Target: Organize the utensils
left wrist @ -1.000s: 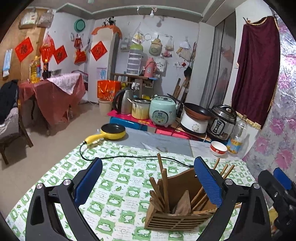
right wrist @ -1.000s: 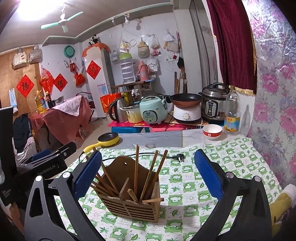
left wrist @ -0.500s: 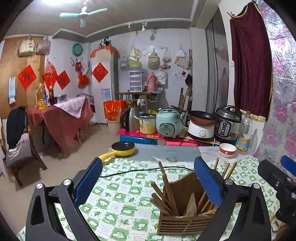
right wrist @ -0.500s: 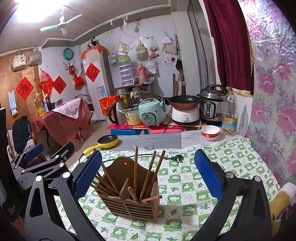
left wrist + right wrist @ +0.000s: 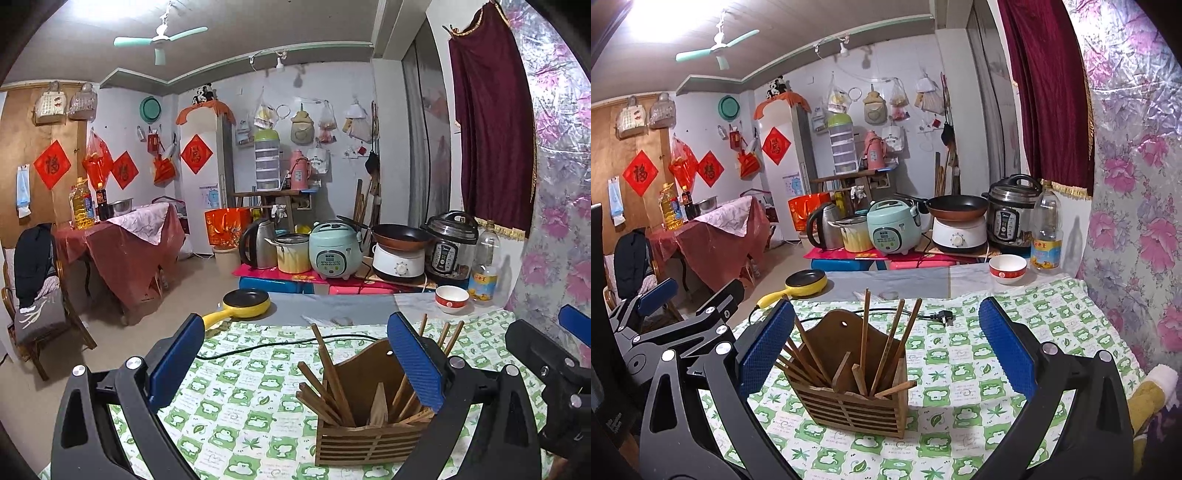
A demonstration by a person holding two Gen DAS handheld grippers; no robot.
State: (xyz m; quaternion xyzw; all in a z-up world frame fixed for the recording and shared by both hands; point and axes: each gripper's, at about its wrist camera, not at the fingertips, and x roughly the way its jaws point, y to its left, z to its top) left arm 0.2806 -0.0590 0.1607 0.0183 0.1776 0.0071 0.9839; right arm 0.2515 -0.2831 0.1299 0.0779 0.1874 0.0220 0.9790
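Chopsticks (image 5: 865, 341) stand loose in the wooden holder (image 5: 849, 400), leaning at mixed angles, a few short ones lying low across the rim. Holder sits on the green-and-white leaf tablecloth (image 5: 956, 373), slatted front toward both cameras, tall curved back panel with a hanging hole behind the sticks.

Left gripper (image 5: 301, 363): jaws spread wide, nothing between the blue pads (image 5: 176, 363). It hangs above the table; holder is low and right in its view, partly behind the right-hand pad, no contact visible.

Right gripper (image 5: 886, 349): jaws also spread wide, empty. Holder sits low between its fingers, nearer the left pad, not touched. Left gripper's body shows at the left edge of this view; right gripper's body shows at the right edge of the left view.

Around it on the table: black power cord (image 5: 923, 314) with plug running behind the holder, yellow frying pan (image 5: 805, 283) at the far left corner, red-and-white bowl (image 5: 1007, 268) and oil bottle (image 5: 1046, 230) at the far right by the floral wall.

Beyond the table: kettle (image 5: 823, 227), pot, mint rice cooker (image 5: 894, 227), copper pan on a white base, black pressure cooker (image 5: 1012, 214) on a low stand.
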